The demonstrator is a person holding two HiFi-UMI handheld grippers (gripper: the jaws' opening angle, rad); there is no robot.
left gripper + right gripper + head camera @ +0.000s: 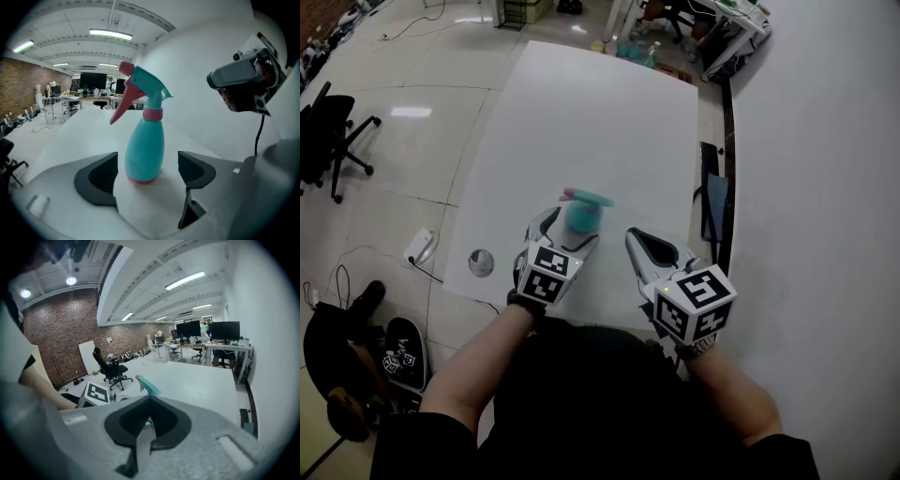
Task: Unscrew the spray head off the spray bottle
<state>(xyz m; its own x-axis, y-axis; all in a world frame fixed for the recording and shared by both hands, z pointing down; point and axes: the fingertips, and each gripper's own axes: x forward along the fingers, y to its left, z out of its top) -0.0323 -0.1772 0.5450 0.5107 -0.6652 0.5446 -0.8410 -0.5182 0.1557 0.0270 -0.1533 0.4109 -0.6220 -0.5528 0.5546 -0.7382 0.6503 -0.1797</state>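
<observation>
The spray bottle [144, 150] is smooth, faintly glossy plastic on a matt table [581, 112]; the left gripper [147, 165] has ribbed, matt pads [104, 174].

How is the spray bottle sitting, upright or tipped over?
Upright: the spray bottle stands on its base on the table, with the spray head on top.

Stretches the left forearm [473, 370] and right forearm [729, 389] forward from the torso, converging slightly toward the middle. Holds the left gripper [572, 227] with its fingers [101, 178] spread wide apart, pads pressing on nothing. Holds the right gripper [635, 238] just beside it, slightly nearer the body, with fingers [140, 420] shut tight, tips meeting. Points both ahead and tilted downward, marker cubes [548, 272] facing up.
</observation>
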